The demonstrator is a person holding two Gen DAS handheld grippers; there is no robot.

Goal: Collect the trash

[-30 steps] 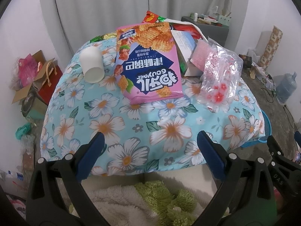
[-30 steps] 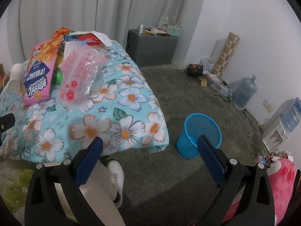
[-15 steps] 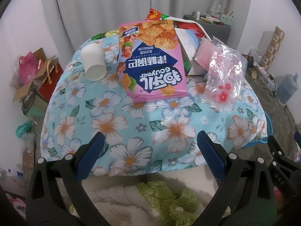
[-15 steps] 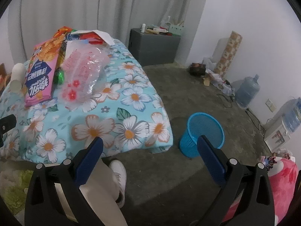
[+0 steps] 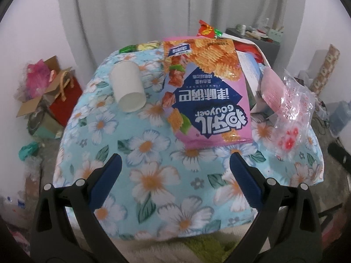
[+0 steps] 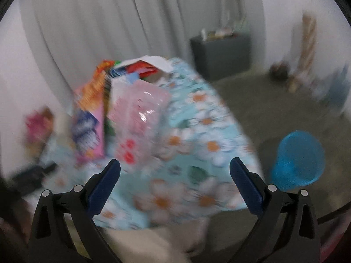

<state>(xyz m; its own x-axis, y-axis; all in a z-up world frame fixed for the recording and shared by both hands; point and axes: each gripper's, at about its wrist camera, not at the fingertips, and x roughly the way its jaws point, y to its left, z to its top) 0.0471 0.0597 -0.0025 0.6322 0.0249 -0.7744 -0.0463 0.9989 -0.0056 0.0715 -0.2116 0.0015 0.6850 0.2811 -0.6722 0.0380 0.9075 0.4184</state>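
Note:
Trash lies on a table under a blue floral cloth (image 5: pixel 151 175). A pink chips bag (image 5: pixel 208 92) sits in the middle, a white paper cup (image 5: pixel 128 88) lies on its side to its left, and a clear plastic bag (image 5: pixel 291 109) with red flowers lies at the right. More wrappers (image 5: pixel 206 29) pile up behind. My left gripper (image 5: pixel 175 168) hangs open just short of the chips bag's near edge. In the blurred right wrist view, my right gripper (image 6: pixel 175 173) is open over the table's near corner, facing the clear plastic bag (image 6: pixel 140 114). A blue basket (image 6: pixel 298 157) stands on the floor at the right.
A red gift bag and cardboard boxes (image 5: pixel 54 92) clutter the floor left of the table. A dark cabinet (image 6: pixel 221 54) stands by the curtain. A patterned roll (image 6: pixel 307 41) and a water jug lean near the right wall. A fluffy green cloth (image 5: pixel 208 245) lies below the table edge.
My left gripper has moved forward and a little left, closer to the chips bag. My right gripper has swung left toward the table, blurring its view; the blue basket has shifted to the right edge.

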